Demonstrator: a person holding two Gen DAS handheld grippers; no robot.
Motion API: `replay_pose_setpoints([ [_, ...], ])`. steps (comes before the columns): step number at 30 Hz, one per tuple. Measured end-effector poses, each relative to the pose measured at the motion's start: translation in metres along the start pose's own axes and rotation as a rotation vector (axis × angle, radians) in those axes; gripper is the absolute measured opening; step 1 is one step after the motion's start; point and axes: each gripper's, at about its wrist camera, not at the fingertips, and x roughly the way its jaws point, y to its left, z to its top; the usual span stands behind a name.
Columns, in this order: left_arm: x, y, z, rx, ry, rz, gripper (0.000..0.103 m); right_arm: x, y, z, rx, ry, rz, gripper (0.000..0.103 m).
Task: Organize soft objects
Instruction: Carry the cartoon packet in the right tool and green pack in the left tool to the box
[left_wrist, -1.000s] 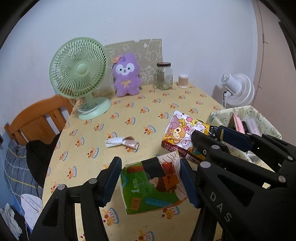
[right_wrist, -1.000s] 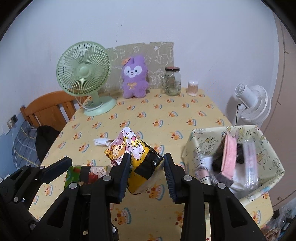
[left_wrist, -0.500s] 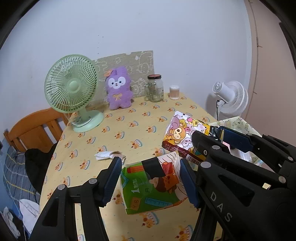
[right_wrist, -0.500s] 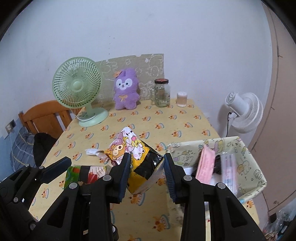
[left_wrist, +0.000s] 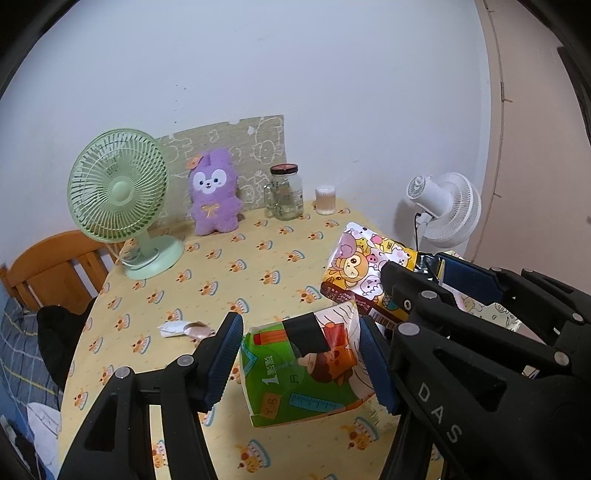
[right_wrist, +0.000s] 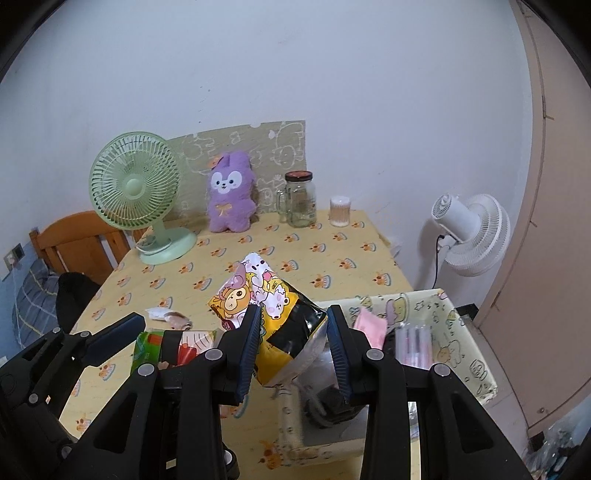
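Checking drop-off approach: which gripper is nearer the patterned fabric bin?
Right. The right gripper holds the cartoon snack bag at the fabric bin edge; the left gripper, holding the green pack, is farther away.

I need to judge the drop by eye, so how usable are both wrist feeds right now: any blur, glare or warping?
Left wrist view: sharp, evenly lit; the green printed soft pack between the left gripper pads reads clearly; fisheye bends the wall edge, dark corners. Right wrist view: also sharp; mild sheen on the glossy yellow cartoon snack bag in the right gripper; the patterned fabric bin curves near the edge.
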Motion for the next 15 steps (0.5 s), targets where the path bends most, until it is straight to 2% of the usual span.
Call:
replay_pose_setpoints([
  [6, 0.009, -0.017, 0.004, 0.017, 0.0, -0.014, 0.065, 0.004, -0.019, 0.001, 0.016, -0.004, -0.021, 0.039],
  [15, 0.027, -0.048, 0.014, 0.039, -0.011, -0.075, 0.065, 0.01, -0.055, 0.003, 0.037, -0.009, -0.072, 0.039],
])
